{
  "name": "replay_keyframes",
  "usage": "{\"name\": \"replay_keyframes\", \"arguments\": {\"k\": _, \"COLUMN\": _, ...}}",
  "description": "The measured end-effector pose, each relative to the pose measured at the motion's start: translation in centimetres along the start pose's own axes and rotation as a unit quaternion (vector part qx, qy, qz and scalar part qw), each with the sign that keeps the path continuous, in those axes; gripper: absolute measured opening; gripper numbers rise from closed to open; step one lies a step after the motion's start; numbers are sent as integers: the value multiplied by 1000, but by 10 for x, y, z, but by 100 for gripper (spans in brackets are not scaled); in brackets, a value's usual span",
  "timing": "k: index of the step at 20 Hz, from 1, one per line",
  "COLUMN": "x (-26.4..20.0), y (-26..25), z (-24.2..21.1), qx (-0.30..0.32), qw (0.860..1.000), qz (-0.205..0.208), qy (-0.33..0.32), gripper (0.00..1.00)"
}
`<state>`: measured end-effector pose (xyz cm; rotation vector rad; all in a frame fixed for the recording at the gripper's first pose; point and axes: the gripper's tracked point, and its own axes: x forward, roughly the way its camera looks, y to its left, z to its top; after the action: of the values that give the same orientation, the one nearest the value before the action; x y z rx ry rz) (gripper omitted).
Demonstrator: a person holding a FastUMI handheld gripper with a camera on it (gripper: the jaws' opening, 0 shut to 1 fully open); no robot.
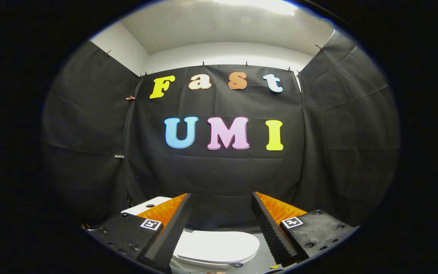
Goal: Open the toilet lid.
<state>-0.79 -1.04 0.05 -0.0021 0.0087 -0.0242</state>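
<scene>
Nothing of the task is done yet, by the look of it: the toilet lid (219, 245) lies flat and closed over the bowl, and the whole lift is still to come.

Going left to right: at the far left, beyond the left finger, the flat white top of the toilet tank (148, 204) shows with a small round button on it, close against the black cloth wall (219, 171). Next comes the left finger itself, angled inward. Between the two fingers, and below them in the scene, lies the closed lid, a smooth white oval whose rounded front edge points right. A thin line of the seat shows under its near rim. To the right of the lid is a strip of grey floor (259, 258), then the right finger.

The hand-held gripper (221, 203) has its fingers wide apart, gripping nothing and touching nothing. It hovers above the toilet, with the lid near but clearly apart from both fingertips. I judge that the gripper must come down and reach the lid's front edge before any lifting can start. Exactly how far below the lid lies cannot be told.
</scene>
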Motion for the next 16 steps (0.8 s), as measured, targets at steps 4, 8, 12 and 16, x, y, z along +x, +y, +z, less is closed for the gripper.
{"name": "replay_keyframes", "arguments": {"k": 4, "x": 3, "y": -6, "z": -4, "qx": 12, "qw": 1000, "qz": -6, "qy": 5, "gripper": 98}}
{"name": "replay_keyframes", "arguments": {"k": 8, "x": 9, "y": -14, "z": -17, "qx": 16, "qw": 1000, "qz": -12, "qy": 12, "gripper": 98}}
{"name": "replay_keyframes", "arguments": {"k": 12, "x": 23, "y": -28, "z": -46, "qx": 45, "qw": 998, "qz": -24, "qy": 35, "gripper": 99}}
{"name": "replay_keyframes", "arguments": {"k": 16, "x": 41, "y": -54, "z": -89, "qx": 68, "qw": 995, "qz": -51, "qy": 59, "gripper": 99}}
